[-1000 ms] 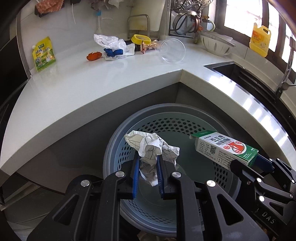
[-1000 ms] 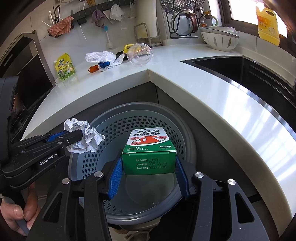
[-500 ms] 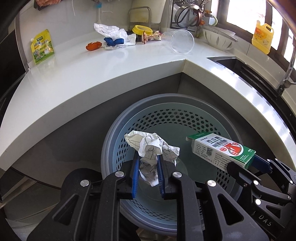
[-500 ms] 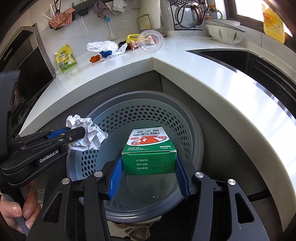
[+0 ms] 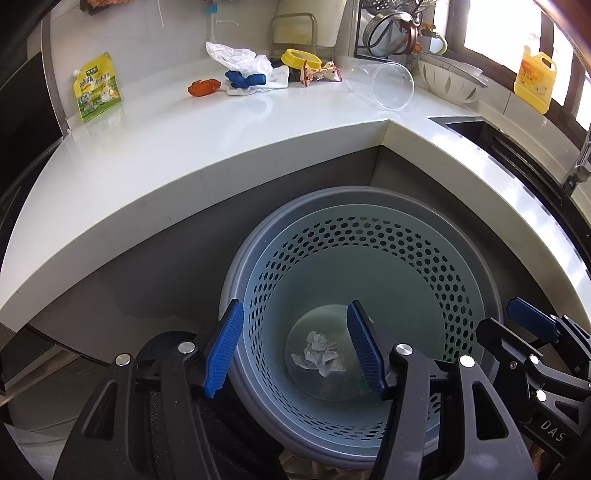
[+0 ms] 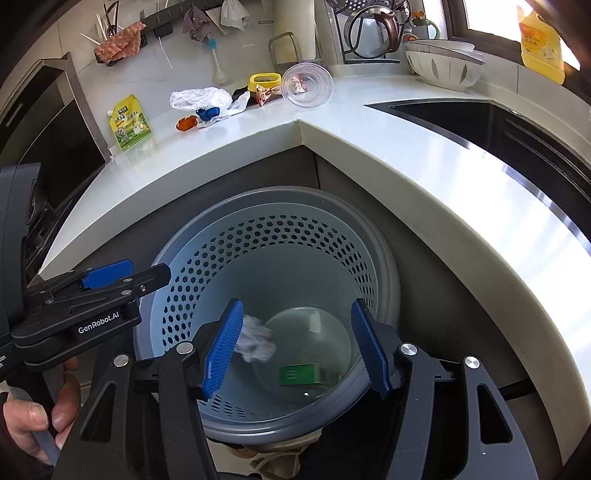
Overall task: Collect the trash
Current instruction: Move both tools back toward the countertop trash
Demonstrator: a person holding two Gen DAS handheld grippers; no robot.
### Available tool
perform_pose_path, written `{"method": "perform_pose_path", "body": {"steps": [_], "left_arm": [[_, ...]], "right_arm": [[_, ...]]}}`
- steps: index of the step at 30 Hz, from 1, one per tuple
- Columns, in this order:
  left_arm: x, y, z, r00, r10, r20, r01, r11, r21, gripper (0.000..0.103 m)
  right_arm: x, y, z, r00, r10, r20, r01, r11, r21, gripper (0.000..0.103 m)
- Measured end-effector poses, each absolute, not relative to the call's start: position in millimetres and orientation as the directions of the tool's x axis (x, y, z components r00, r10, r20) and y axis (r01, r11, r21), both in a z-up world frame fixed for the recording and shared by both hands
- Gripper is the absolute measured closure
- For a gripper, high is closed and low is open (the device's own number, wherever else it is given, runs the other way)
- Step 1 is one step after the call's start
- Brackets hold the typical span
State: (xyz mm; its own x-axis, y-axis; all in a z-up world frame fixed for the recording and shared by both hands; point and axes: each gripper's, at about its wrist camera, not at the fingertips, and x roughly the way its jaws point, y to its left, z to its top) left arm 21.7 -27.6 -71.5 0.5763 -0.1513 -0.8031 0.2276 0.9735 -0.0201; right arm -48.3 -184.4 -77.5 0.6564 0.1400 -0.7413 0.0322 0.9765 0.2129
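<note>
A grey perforated trash bin (image 5: pixel 369 206) (image 6: pixel 280 206) stands on the floor below the counter corner. A crumpled paper ball (image 5: pixel 318 352) (image 6: pixel 255 341) and a green carton (image 6: pixel 300 373) lie on its bottom. My left gripper (image 5: pixel 295 347) is open and empty above the bin's left part. My right gripper (image 6: pixel 295 350) is open and empty above the bin. On the counter lie a clear plastic cup (image 5: pixel 386 88) (image 6: pixel 307 85), a white plastic bag (image 5: pixel 240 61) (image 6: pixel 195 99), an orange wrapper (image 5: pixel 202 88) (image 6: pixel 186 123) and a snack wrapper (image 5: pixel 319 72) (image 6: pixel 266 94).
The white counter (image 5: pixel 207 147) (image 6: pixel 424 147) wraps around the bin. A yellow-green pouch (image 5: pixel 98 86) (image 6: pixel 130 122) leans at the back left. A sink (image 6: pixel 498 122), a colander (image 5: pixel 448 79), a kettle rack (image 6: pixel 373 29) and a yellow bottle (image 5: pixel 533 81) stand at the right.
Both grippers opened. The paper ball fell from the left gripper and the green carton fell from the right gripper; both now lie on the bin's bottom.
</note>
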Motion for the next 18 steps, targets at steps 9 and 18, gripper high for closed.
{"method": "perform_pose_path", "body": {"steps": [9,18], "left_arm": [[20.9,-25.0,-72.4,0.581,-0.154,-0.799,0.222,0.975,-0.026,0.038],[23.9,-14.5,-64.3,0.608,-0.152,-0.779,0.198,0.98,-0.037,0.028]], "right_arm": [[-47.4,-184.3,-80.8,0.656,0.147,-0.74,0.031,0.975,0.22,0.044],[-47.5,-189.9,-76.4,0.696,0.167,-0.699,0.025,0.966,0.256,0.04]]}}
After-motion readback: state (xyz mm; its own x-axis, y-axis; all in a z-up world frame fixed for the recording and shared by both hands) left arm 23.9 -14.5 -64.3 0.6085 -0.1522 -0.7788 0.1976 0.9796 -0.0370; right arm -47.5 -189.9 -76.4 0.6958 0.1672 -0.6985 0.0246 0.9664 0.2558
